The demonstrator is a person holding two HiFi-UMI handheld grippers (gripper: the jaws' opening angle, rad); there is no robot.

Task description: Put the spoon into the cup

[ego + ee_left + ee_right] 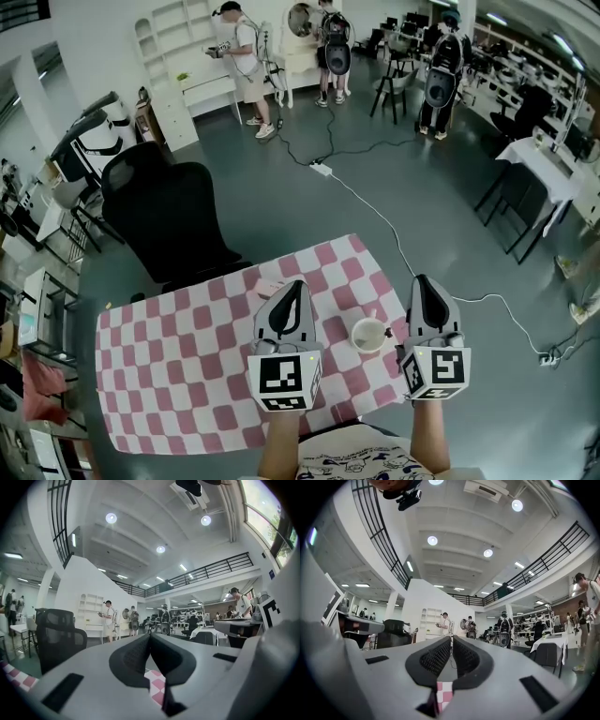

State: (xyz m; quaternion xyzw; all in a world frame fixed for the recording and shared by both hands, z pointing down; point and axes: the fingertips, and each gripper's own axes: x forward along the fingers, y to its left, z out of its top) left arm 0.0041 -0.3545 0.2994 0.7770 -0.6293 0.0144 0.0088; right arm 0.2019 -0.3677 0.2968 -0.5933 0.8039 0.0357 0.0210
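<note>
A white cup (pixel 368 336) stands on the pink-and-white checked table (pixel 178 366), between my two grippers. A thin pale handle, apparently the spoon (pixel 375 317), sticks up at the cup's far rim. My left gripper (pixel 298 284) hovers over the cloth just left of the cup, shut and empty. My right gripper (pixel 424 279) is just right of the cup, past the table's right edge, also shut and empty. In the left gripper view the left gripper (pixel 150 636) has its tips touching with only cloth showing below. The right gripper view shows the right gripper (pixel 451 640) the same way. Both point level into the room.
A black office chair (pixel 164 216) stands behind the table's far left side. A white cable and power strip (pixel 321 169) lie on the grey floor beyond the table. Several people stand far back by white shelves (pixel 173 84). A white-covered table (pixel 544 169) is at the right.
</note>
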